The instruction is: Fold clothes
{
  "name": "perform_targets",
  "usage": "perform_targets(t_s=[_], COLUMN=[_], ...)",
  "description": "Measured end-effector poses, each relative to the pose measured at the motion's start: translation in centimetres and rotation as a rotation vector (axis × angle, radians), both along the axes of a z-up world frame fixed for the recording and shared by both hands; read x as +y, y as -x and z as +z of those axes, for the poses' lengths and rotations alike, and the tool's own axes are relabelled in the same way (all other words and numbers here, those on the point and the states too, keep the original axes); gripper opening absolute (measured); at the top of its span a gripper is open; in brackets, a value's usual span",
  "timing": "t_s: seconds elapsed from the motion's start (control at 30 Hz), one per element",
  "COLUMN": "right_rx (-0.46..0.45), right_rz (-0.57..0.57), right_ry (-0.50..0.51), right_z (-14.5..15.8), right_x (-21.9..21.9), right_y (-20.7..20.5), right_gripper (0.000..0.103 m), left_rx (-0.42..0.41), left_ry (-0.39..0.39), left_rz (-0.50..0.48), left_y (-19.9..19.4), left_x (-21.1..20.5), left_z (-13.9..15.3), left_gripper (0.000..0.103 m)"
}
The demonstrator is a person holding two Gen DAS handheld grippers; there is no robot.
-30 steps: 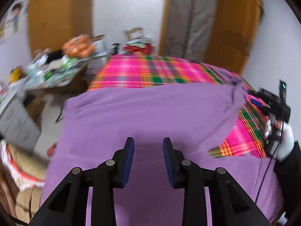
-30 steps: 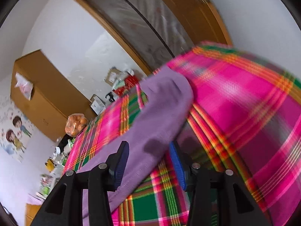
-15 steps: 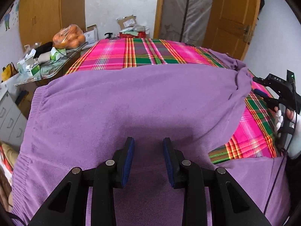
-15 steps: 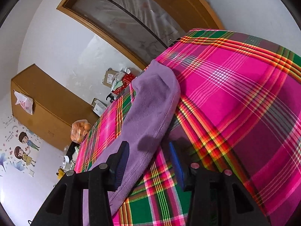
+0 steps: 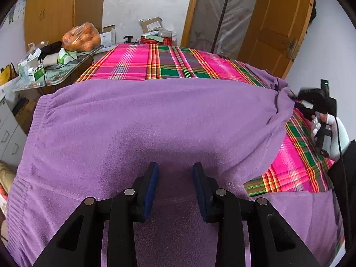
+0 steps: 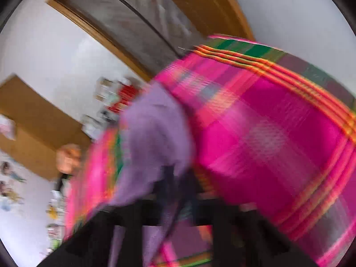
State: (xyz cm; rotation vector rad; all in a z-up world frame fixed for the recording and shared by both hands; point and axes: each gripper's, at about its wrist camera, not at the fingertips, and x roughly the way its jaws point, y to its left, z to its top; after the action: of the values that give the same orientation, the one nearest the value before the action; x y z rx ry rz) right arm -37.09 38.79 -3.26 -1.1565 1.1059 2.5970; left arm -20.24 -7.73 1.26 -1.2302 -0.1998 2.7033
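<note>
Mid-fold on a purple sweater (image 5: 155, 122), spread across the near part of a bed with a pink plaid sheet (image 5: 138, 64). Right gripper (image 6: 178, 189) clamped shut on the bunched end of a sleeve (image 6: 155, 133) at the far right of the garment, seen from the left wrist view as a gathered knot of cloth. Left gripper (image 5: 175, 184) hovering low over the near middle of the body, jaws about halfway apart, nothing pinched between them.

Best bet now, probably: carry that sleeve over and across the body in one smooth sweep, keeping it low so nothing drags the torso askew. Could use the left gripper to pin the body down.

Fuzzy fleece knit, ribbed hem at the left edge, mostly flat, wrinkled near the right shoulder. Right wrist view too blurred for finer detail.
</note>
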Motion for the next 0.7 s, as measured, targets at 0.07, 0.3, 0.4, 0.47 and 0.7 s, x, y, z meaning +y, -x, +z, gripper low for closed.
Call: perform_targets(t_s=[0.07, 0.3, 0.4, 0.47, 0.7], right_rx=[0.01, 0.114, 0.072, 0.027, 0.048], right_rz=[-0.004, 0.008, 0.012, 0.058, 0.096], right_ry=[0.023, -0.162, -0.112, -0.104, -0.142], right_z=[0.8, 6.9, 6.3, 5.5, 6.1], right_x=[0.6, 0.8, 0.6, -0.1, 3.2], right_y=[-1.1, -10.5, -14.5, -16.4, -15.5], right_gripper=[0.003, 0.003, 0.007, 0.012, 0.045], left_rx=[0.0, 0.0, 0.0, 0.0, 0.0], left_ry=[-0.021, -0.027, -0.032, -0.04, -0.044], left_rz=[0.0, 0.001, 0.001, 0.001, 0.003], left_y=[0.0, 0.2, 0.1, 0.1, 0.1], left_x=[-0.3, -0.3, -0.4, -0.5, -0.4], left_z=[0.0, 0.0, 0.0, -0.1, 0.0], left_gripper=[0.033, 0.033, 0.033, 0.033, 0.033])
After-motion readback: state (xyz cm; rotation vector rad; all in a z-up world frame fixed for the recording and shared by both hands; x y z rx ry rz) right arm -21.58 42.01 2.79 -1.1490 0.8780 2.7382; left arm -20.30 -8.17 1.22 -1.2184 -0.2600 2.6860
